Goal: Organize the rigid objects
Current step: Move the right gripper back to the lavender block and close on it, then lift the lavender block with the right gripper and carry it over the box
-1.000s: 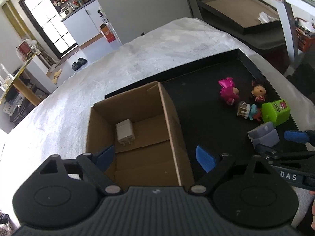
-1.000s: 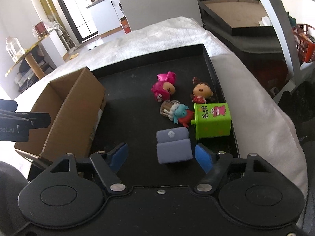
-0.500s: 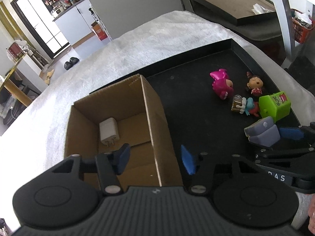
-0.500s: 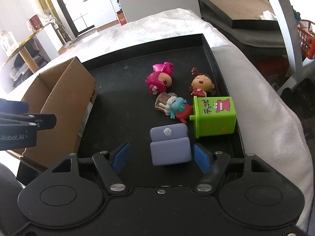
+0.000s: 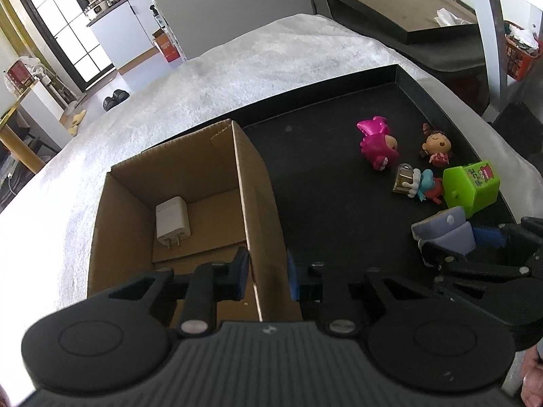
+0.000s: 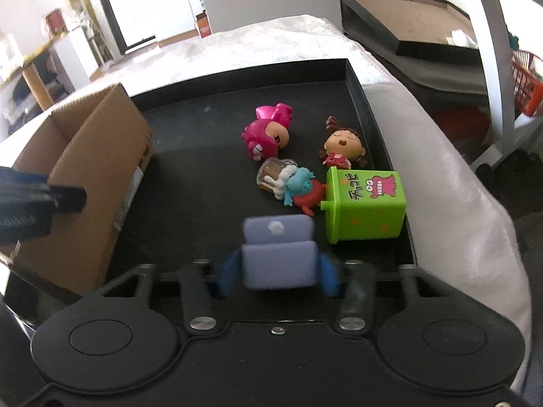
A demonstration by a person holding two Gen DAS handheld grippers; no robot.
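Both tools have narrowed: left tool [image 5: 266, 273] now pinches the cardboard box [image 5: 253, 203] wall, right tool [image 6: 276, 273] the grey block [image 6: 278, 252].

Right gripper [image 6: 277, 273] clamps a lavender toy armchair [image 6: 277, 252] between its blue pads on a black tray [image 6: 203, 156]. Beyond it lie small figurines — pink [image 6: 266, 137], brown-haired [image 6: 342, 146] — beside a green box [image 6: 364, 208]. A cardboard box [image 6: 98, 169] stands left.
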